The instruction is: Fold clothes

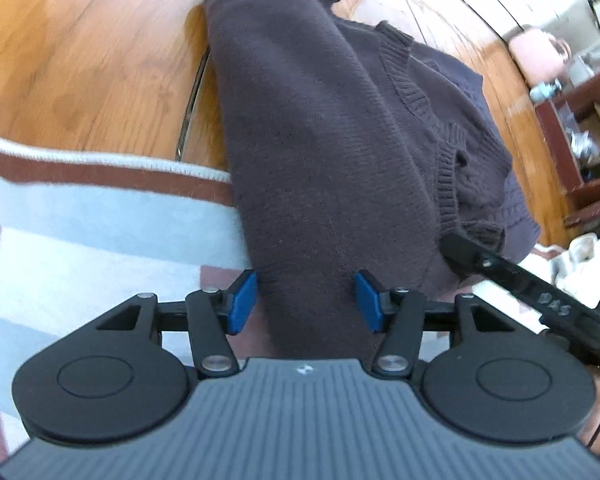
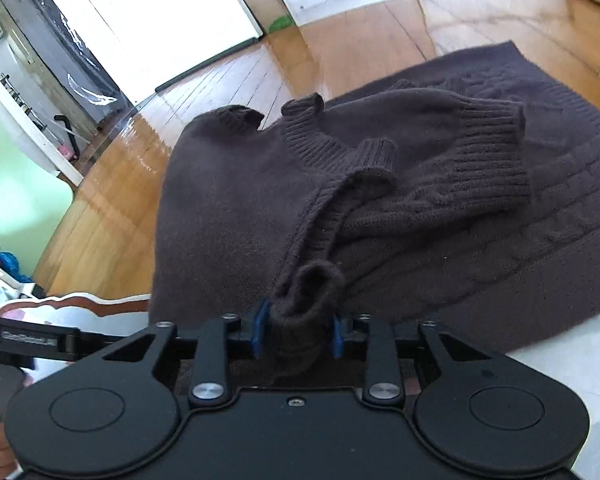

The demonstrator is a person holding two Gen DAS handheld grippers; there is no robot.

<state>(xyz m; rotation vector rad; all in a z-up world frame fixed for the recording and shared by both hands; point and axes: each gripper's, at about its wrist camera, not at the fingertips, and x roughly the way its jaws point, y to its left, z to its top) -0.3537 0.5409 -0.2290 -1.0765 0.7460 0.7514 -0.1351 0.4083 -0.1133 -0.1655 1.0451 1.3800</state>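
We're mid-fold on the sweater (image 2: 236, 208): right gripper (image 2: 298, 330) pinches a bunched edge, left gripper (image 1: 306, 300) fingers sit open around fabric, flattening's next.

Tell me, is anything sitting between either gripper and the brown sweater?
Nothing visible is. The brown sweater already lies between the blue pads of both grippers. The right gripper has a bunched fold of knit between its pads, and the left gripper straddles a wide band of the fabric with its pads apart.
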